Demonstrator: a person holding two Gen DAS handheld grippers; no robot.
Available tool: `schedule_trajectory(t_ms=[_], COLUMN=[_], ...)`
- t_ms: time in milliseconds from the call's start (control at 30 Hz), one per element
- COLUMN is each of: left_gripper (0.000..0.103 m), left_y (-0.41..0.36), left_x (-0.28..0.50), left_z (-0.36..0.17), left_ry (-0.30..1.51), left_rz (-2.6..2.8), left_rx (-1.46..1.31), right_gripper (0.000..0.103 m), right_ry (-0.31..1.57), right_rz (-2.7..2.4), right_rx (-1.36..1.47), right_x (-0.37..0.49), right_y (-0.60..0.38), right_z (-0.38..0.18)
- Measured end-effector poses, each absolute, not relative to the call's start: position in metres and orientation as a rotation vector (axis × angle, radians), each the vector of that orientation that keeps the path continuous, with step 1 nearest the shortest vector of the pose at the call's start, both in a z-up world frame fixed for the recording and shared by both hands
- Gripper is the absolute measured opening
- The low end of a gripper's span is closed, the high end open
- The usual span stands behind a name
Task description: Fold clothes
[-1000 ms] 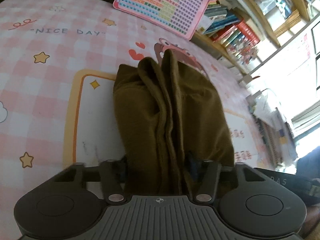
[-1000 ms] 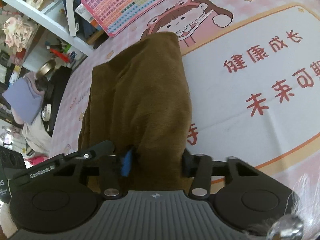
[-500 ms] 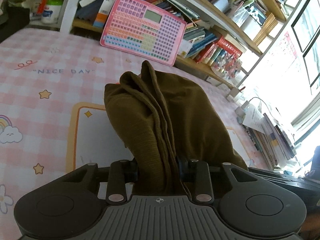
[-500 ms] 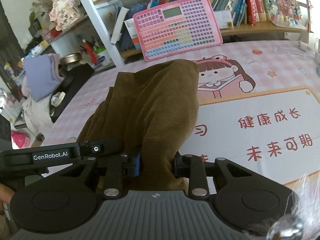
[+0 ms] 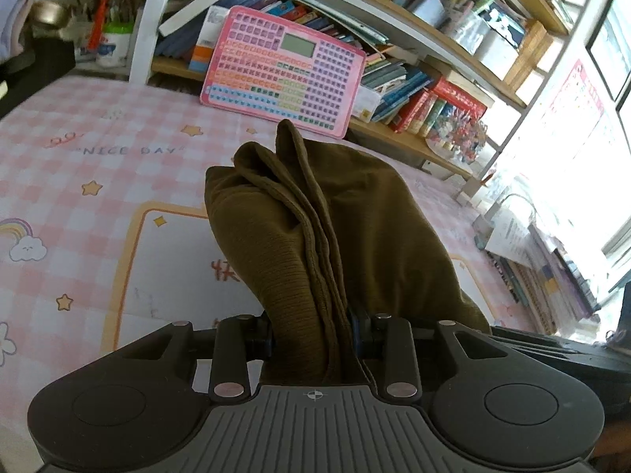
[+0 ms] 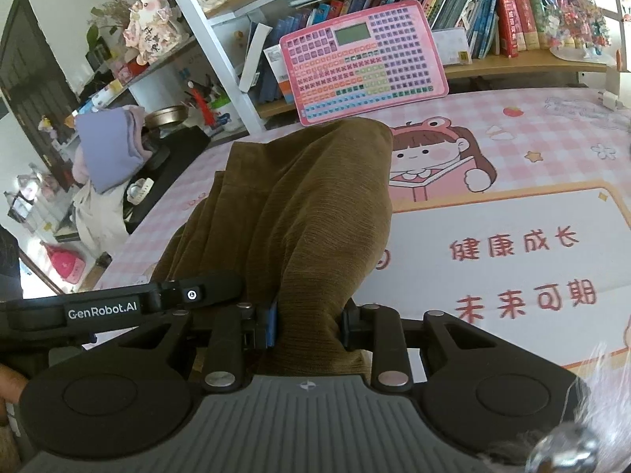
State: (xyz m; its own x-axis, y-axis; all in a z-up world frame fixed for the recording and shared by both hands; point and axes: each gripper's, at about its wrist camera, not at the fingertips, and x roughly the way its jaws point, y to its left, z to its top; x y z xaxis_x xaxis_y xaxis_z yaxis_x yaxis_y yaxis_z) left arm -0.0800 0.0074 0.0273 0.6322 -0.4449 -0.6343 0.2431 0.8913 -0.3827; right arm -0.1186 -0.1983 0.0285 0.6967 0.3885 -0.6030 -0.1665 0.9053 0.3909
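Both grippers clamped on the brown garment, carrying one edge over the rest

My left gripper (image 5: 311, 341) is closed on a bunched, layered edge of the brown garment (image 5: 335, 213); my right gripper (image 6: 307, 325) pinches the same cloth, so I judge the two grips keep that edge level for a fold; beyond them its far part lies on the pink mat (image 6: 512, 126); a pink keyboard toy (image 6: 363, 59) leans on the bookshelf (image 5: 453, 19) behind, clear of the work.

Brown garment (image 6: 311, 213) (bunched) between right gripper (image 6: 309, 325) jaws
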Motion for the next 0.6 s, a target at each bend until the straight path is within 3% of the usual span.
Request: schedule_trajectory(t_ms=[600], left_gripper=[0.031], left_y=[-0.054], left_x=[-0.099], left_z=[0.033], left_ry=[0.799], left_rz=[-0.44], left_rx=[-0.205], right_gripper=[0.026], right_ry=[0.705], right_rz=[0.287], right_rx=[0.378], right_x=[-0.152], right_y=[-0.261], right_z=[0.026])
